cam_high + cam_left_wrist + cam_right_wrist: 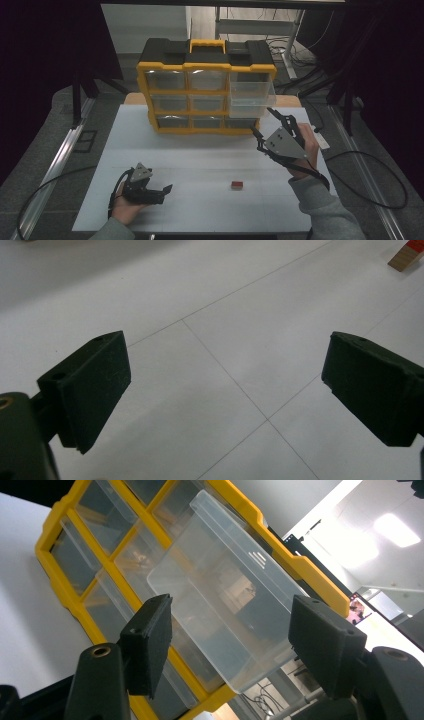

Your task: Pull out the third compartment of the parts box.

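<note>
A: Where is the organizer? 
B: The yellow and black organizer (206,85) stands upright at the far middle of the white desk (200,160); its carry handle (207,46) is on top; its front shows a grid of clear drawers.

A: Any drawer out? 
B: Yes; the clear drawer (252,93) on the right column is pulled partway out toward the near side; in the right gripper view the same drawer (225,595) juts from the yellow frame and looks empty, though its bottom is hard to read.

A: And the right claw? 
B: The right claw (265,125) is held up just near of that drawer, close to the organizer's lower right corner; its jaws stand wide apart with nothing between them; it touches nothing I can see.

A: The left one? 
B: The left claw (162,192) rests low at the near left of the desk, jaws spread wide and empty, pointing right.

A: Anything else on the desk? 
B: A small red block (237,185) lies near the front, right of centre, well apart from both claws; the left gripper view catches it at the far right corner (406,254).
</note>
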Action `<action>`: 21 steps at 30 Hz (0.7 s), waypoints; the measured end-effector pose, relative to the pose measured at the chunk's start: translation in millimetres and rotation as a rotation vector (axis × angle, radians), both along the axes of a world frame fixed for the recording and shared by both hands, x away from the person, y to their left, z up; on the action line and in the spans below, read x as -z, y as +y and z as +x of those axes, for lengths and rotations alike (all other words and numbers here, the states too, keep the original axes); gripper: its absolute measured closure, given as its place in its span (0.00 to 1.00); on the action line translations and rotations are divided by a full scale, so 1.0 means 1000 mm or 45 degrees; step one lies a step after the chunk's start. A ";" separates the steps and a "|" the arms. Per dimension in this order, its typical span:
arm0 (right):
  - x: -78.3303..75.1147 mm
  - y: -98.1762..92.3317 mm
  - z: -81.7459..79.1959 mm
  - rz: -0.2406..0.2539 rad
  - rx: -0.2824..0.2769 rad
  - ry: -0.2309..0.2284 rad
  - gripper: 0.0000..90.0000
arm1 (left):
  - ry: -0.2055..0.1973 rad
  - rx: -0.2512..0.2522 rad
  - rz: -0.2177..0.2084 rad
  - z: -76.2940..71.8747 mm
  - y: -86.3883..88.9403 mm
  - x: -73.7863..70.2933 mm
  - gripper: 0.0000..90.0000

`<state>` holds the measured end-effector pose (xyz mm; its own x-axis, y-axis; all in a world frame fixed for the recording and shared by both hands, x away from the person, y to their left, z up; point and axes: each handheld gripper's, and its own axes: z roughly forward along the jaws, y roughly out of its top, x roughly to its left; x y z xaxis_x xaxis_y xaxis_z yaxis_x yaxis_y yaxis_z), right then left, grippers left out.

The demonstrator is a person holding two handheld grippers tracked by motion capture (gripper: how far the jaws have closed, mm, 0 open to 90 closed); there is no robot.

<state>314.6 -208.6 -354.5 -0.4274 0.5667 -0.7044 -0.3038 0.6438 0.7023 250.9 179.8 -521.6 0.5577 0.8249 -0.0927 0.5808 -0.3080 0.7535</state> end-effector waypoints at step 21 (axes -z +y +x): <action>-0.008 0.013 0.006 0.007 0.021 -0.027 0.37 | 0.002 0.002 0.008 0.000 0.000 0.001 0.07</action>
